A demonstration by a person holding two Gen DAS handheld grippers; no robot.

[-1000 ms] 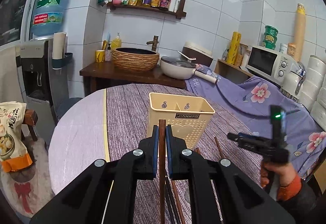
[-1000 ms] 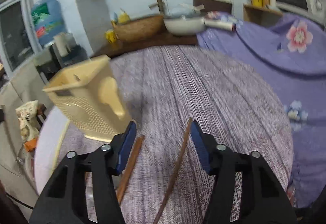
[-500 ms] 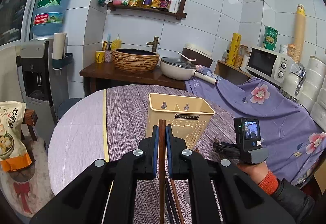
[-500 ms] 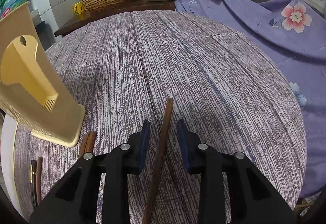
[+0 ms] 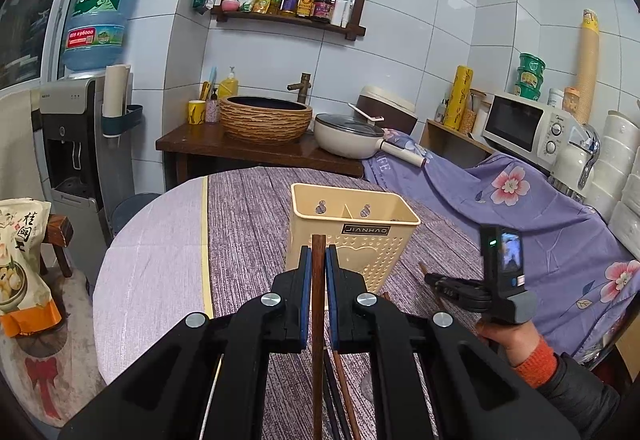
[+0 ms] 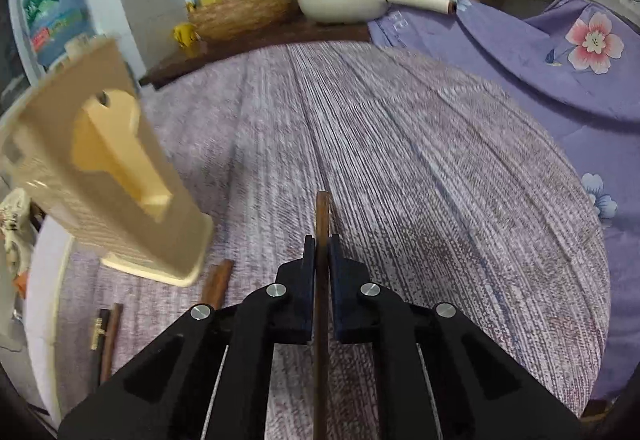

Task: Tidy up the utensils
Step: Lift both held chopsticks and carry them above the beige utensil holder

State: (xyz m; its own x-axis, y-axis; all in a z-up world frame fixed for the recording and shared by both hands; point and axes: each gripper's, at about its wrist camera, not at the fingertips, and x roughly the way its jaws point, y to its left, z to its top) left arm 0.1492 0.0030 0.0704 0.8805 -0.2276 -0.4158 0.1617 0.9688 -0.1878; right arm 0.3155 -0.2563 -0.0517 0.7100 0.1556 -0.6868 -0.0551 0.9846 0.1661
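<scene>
Now both claws are pinching: the left gripper (image 5: pixel 316 268) is pressed on a brown chopstick (image 5: pixel 318 304) that stands upright between its pads, with the beige utensil holder (image 5: pixel 352 236) just beyond at twelve o'clock. Likewise, the right gripper (image 6: pixel 320 256) clamps a second chopstick (image 6: pixel 322 216) above the purple tablecloth (image 6: pixel 440 180), the holder at ten o'clock and loose chopsticks (image 6: pixel 216 282) at eight o'clock.

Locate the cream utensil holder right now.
The cream utensil holder stands mid-table in the left wrist view, just beyond the left gripper; in the right wrist view it sits at left.
</scene>
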